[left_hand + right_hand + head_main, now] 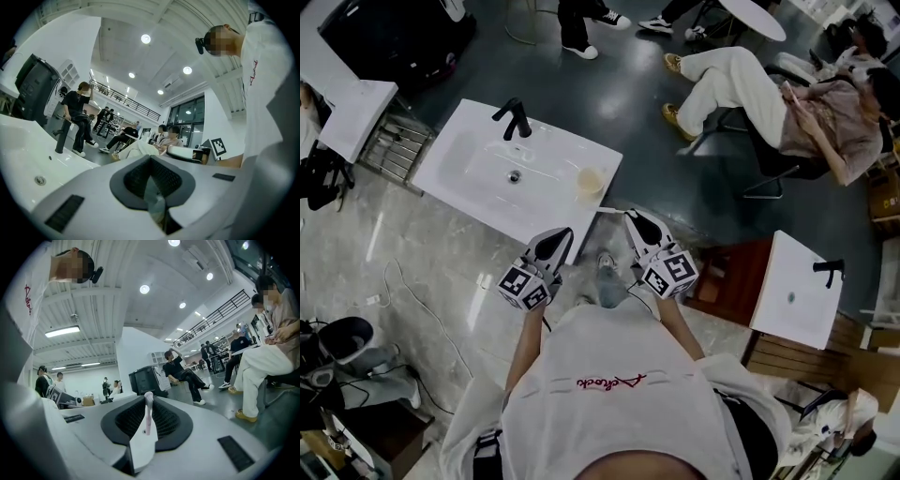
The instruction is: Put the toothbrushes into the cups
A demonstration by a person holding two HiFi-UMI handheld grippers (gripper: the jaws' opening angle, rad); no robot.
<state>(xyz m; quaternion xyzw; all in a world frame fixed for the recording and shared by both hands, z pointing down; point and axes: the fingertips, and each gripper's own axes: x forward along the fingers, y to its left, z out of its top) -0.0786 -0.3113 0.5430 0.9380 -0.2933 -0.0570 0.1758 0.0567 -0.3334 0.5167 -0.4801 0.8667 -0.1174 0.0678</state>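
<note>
Right hand-held gripper (pixel 147 398) clamps pink toothbrush (pixel 148 420), left hand-held gripper (pixel 151 163) clamps pale toothbrush (pixel 155 199); both near cup (pixel 590 180) on sink (pixel 478 161).

- Sink (pixel 469 150): white.
- Faucet (pixel 514 119), on sink's far rim: black.
- Cup (pixel 590 181), on sink's right corner: translucent pale yellow.
- Floor (pixel 628 84) beyond sink: dark blue-grey; nearer than sink, pale marbled grey.
- Left gripper (pixel 151 164), right gripper (pixel 147 404): light grey shells, black ribbed pads; cubes in black-and-white square markers.
- Left toothbrush (pixel 154 199): pale grey-blue.
- Right toothbrush (pixel 148 416): white and pale pink.
- Shirt (pixel 609 412): white, red script.
</note>
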